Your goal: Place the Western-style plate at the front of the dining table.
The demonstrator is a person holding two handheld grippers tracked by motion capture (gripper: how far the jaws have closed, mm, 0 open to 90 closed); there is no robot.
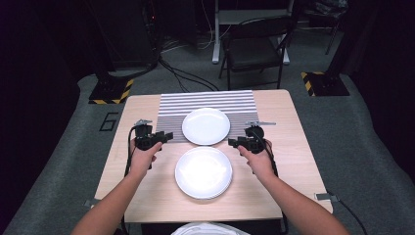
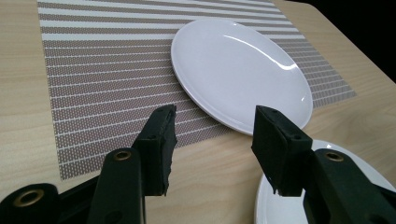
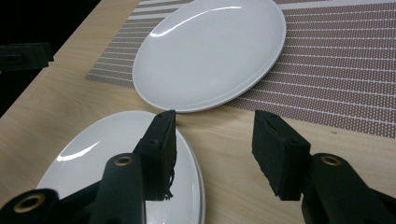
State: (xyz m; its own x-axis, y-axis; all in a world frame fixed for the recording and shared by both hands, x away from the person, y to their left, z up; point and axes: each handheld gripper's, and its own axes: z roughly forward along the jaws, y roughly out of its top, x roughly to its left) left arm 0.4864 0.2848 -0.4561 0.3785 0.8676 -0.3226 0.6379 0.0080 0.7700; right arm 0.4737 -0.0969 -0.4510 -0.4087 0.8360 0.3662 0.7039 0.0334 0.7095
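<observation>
We hold the left gripper and the right gripper released, jaws parted on nothing, flanking the gap between two plates. The stack of round white ceramic plates sits at the table's six o'clock, roughly equally near both hands. The single round white plate lies at twelve o'clock on the striped woven placemat, so the stack's rim is probably next.

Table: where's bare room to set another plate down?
Free: the striped placemat left of the far plate, and bare wood down the table's left and right edges beside the near plate stack. Crowded: the centre, where the left gripper and right gripper flank the narrow gap between the plates.
</observation>
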